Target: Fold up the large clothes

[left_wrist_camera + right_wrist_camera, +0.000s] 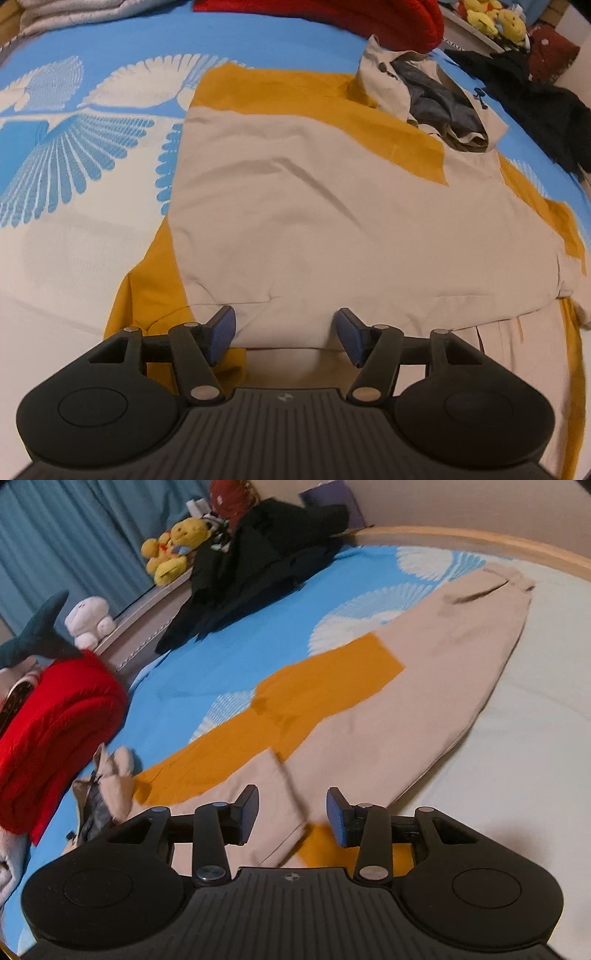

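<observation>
No legible text or labels anywhere

Jacket (314,206) lies flat on bed (74,258), mid-frame in left wrist view. Hood (424,99) at its far right corner, bunched. Left gripper (284,332) over jacket's near hem, nothing between fingers. Folded blanket (332,14) on bed behind jacket. Dark clothes (535,107) heaped right of hood; plush toys (491,18) on ledge behind them.

Right wrist view: sleeve (443,657) runs away toward bed's far edge. Right gripper (291,812) over folded cloth edge (280,805), not gripping. Blanket at left, hood before it.
</observation>
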Demonstrator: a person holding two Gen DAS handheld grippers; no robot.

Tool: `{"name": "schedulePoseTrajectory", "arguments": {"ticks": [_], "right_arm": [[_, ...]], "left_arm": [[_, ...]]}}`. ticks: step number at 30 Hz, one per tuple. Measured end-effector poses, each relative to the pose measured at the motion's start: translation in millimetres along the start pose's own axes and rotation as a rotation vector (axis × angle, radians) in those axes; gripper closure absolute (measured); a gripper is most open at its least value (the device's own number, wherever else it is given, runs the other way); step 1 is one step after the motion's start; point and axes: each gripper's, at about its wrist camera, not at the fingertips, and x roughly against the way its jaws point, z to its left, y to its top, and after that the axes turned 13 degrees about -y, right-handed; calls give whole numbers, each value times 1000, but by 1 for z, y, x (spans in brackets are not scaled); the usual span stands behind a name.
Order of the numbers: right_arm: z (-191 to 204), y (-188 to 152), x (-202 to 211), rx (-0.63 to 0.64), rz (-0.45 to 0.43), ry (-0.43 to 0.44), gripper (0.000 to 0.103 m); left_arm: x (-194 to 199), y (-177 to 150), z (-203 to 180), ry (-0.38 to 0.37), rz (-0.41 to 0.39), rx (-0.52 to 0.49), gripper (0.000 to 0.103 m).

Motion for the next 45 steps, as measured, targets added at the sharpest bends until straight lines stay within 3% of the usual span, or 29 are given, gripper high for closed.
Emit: {"name": "schedulePoseTrajectory", "arguments": {"ticks": [6, 13, 19, 24, 31, 34, 39, 41, 42, 43, 45], "right_arm": [[-45, 37, -13, -58, -17, -13, 60], [-123, 75, -44, -164, -20, -40, 60], [-182, 82, -85, -259, -4, -98, 60], [-208, 81, -116, -359, 18, -75, 60], [-227, 112, -156, -407, -71, -30, 61], [-241, 136, -168, -438, -118, -76, 62], [-249, 170, -185, -375, -170, -179, 62], [-251, 177, -188, -360, -170, -208, 69], [-249, 180, -188, -346, -169, -229, 86], [-248, 181, -187, -340, -170, -240, 95], [-241, 184, -180, -328, -195, -242, 97]], "left_arm": [[18, 6, -22, -48, -55, -37, 34], [15, 4, -27, -35, -40, -63, 34], [12, 3, -30, -41, -34, -79, 34], [7, 3, -33, -37, -29, -85, 34], [3, 2, -33, -18, -22, -113, 34], [3, 3, -32, -6, -27, -121, 34], [0, 5, -27, 20, -28, -117, 34], [1, 6, -26, 20, -29, -117, 34], [1, 6, -25, 20, -31, -116, 34], [3, 7, -24, 18, -35, -112, 34], [6, 9, -23, 12, -42, -105, 34]]}}
